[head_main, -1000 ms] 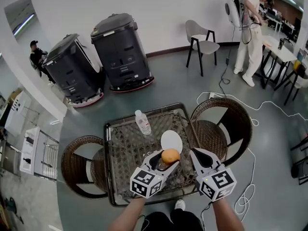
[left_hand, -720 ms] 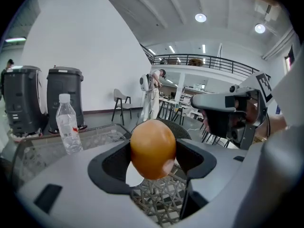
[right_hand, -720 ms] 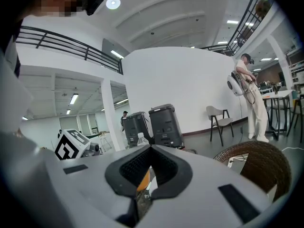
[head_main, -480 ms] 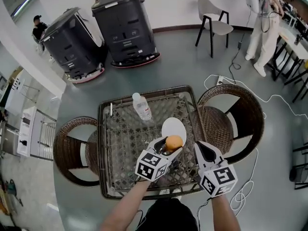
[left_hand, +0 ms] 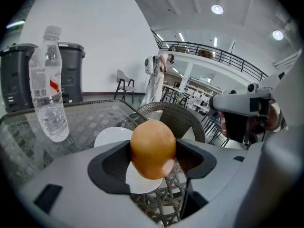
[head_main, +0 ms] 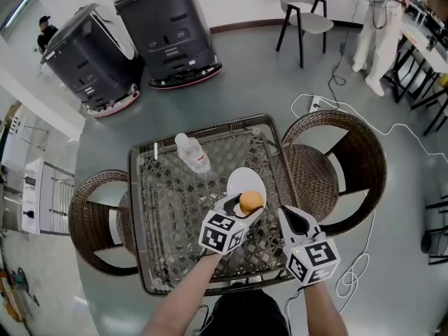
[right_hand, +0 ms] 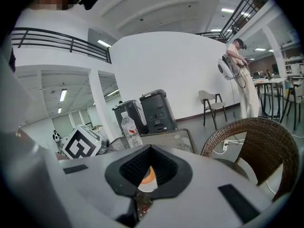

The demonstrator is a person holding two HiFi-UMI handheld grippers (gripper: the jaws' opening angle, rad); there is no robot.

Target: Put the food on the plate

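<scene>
The left tongs (head_main: 246, 206) are pinching the round orange food (head_main: 251, 201) by its two sides and holding it in the air over the plate's (head_main: 243, 182) near edge. The right tongs (head_main: 288, 220) are pressed together on nothing, hovering just off the plate's near right side, above the bench (head_main: 171, 215).

The food is sitting over the plate's rim, not its middle. If it is let go here, it is likely to land on the edge, tip the shallow plate or roll off it across the bench. The tongs are gripping curved sides, so a harder squeeze could squirt the food out. The bottle (head_main: 192, 154), beyond the plate's far left, is posing little risk.
</scene>
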